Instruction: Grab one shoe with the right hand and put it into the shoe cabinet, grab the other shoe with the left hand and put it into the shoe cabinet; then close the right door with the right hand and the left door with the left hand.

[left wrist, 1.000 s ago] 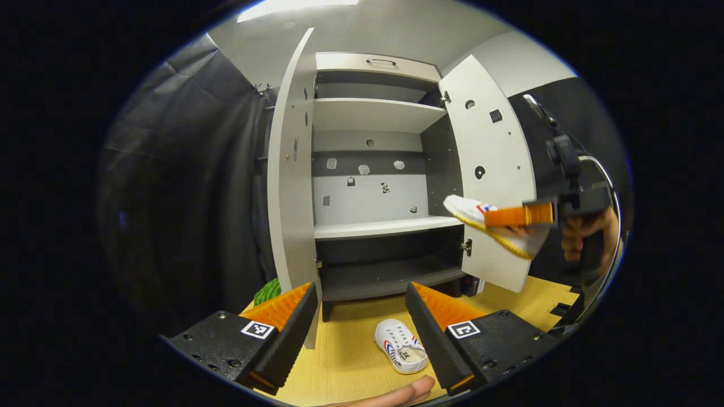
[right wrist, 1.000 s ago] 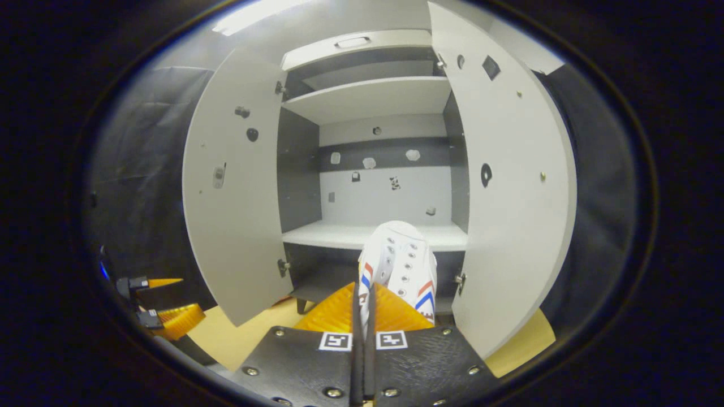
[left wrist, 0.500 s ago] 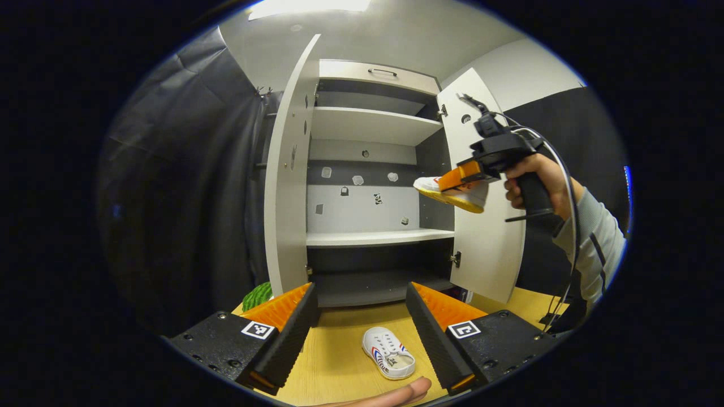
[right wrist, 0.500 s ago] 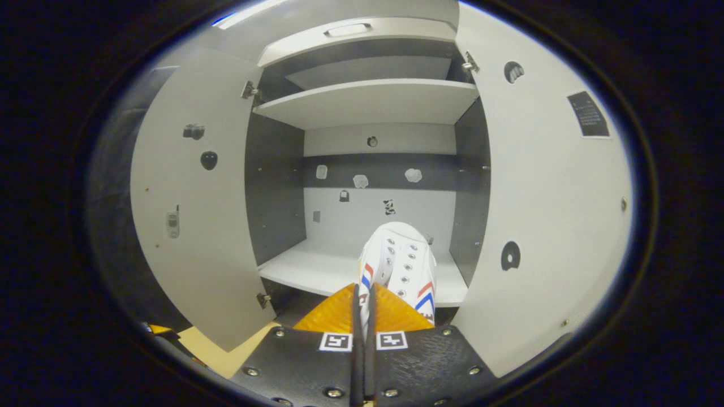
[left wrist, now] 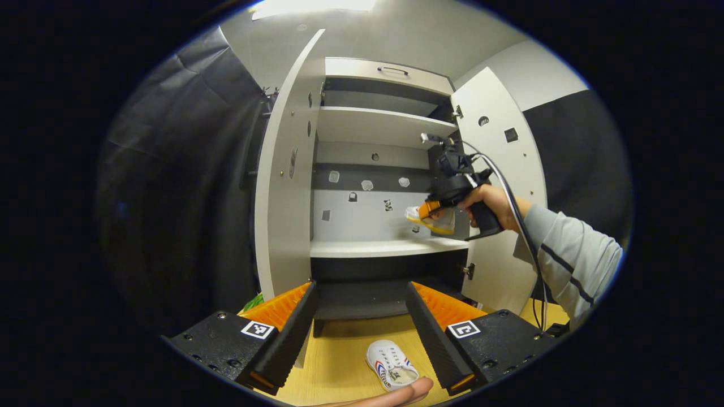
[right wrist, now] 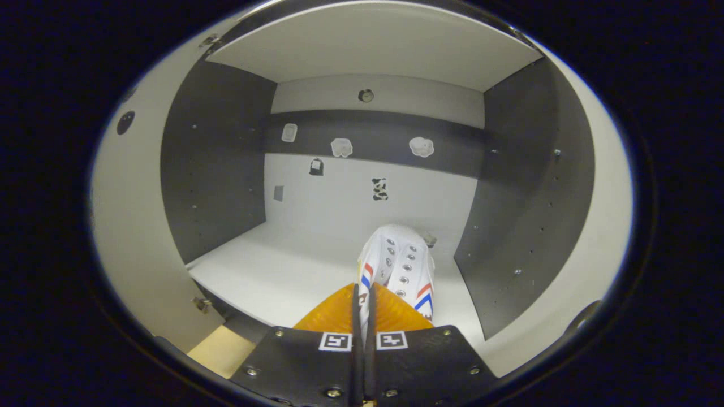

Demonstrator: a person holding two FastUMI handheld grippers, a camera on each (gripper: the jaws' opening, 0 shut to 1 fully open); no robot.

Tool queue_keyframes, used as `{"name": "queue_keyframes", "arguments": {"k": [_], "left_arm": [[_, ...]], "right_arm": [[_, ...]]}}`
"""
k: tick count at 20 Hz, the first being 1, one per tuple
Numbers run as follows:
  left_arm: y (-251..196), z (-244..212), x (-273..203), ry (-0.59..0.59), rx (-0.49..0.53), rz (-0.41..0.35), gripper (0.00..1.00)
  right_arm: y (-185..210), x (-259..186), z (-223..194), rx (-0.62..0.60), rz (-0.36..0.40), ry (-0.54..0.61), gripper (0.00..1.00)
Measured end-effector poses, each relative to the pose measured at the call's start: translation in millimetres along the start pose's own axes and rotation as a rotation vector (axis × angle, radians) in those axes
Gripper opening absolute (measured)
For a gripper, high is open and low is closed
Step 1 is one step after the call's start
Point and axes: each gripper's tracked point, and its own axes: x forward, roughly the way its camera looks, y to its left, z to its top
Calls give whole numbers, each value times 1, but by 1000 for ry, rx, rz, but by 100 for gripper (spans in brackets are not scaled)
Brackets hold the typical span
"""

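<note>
The shoe cabinet (left wrist: 373, 127) stands with its left door (left wrist: 283, 186) and right door (left wrist: 500, 169) swung wide. My right gripper (left wrist: 431, 208), held in a person's hand, is shut on a white shoe (left wrist: 435, 221) with red and blue stripes. It hangs just above the white middle shelf (left wrist: 373, 247) at the right side. In the right gripper view that shoe (right wrist: 400, 263) points toe-first into the compartment, clamped in the right gripper (right wrist: 365, 291) above the shelf (right wrist: 283, 271). My left gripper (left wrist: 360, 287) stands open over the floor, with the other white shoe (left wrist: 392, 366) lying below it.
A wooden floor (left wrist: 339, 350) runs to the cabinet's foot. A green object (left wrist: 257, 299) peeks out by the left door's base. A fingertip (left wrist: 390, 395) shows at the bottom edge. A grey sleeve (left wrist: 571, 257) and cable cross the right door. Dark side walls (right wrist: 220, 164) bound the compartment.
The right gripper has carried its shoe from beside the right door into the middle compartment and lowered it toward the shelf. The left gripper has stayed open, shifting only slightly.
</note>
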Motion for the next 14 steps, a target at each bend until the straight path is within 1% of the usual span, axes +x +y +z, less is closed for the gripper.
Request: {"name": "queue_keyframes", "arguments": {"k": [4,5,6,8,9,10,11,12,13,14], "left_arm": [[1,7,18,-14,-1,5,96],[2,6,22,-9,-4,6,96],[2,4,25,0,-5,8,96],[4,-2,30,21,-13,15,96],[4,-5,31,31,-21,18,96],[3,-8,32,38,-31,20,96],[3,-11,33,45,-39,22,96],[1,-14,32,53,-43,18,94],[0,-19,32,64,-44,16,97],[-1,-22,33,76,-50,17,97]], "right_arm": [[-4,44,-20,2,-2,60,1],[-6,54,-22,4,-3,62,2],[-5,54,-23,8,6,67,5],[-5,54,-18,-7,7,43,6],[-5,52,-8,-26,10,-6,10],[-7,42,7,-56,-14,-56,34],[-13,33,15,-85,-44,-95,54],[-12,18,19,-106,-61,-121,74],[-13,5,20,-124,-67,-140,94],[-9,-7,19,-132,-75,-158,98]]}}
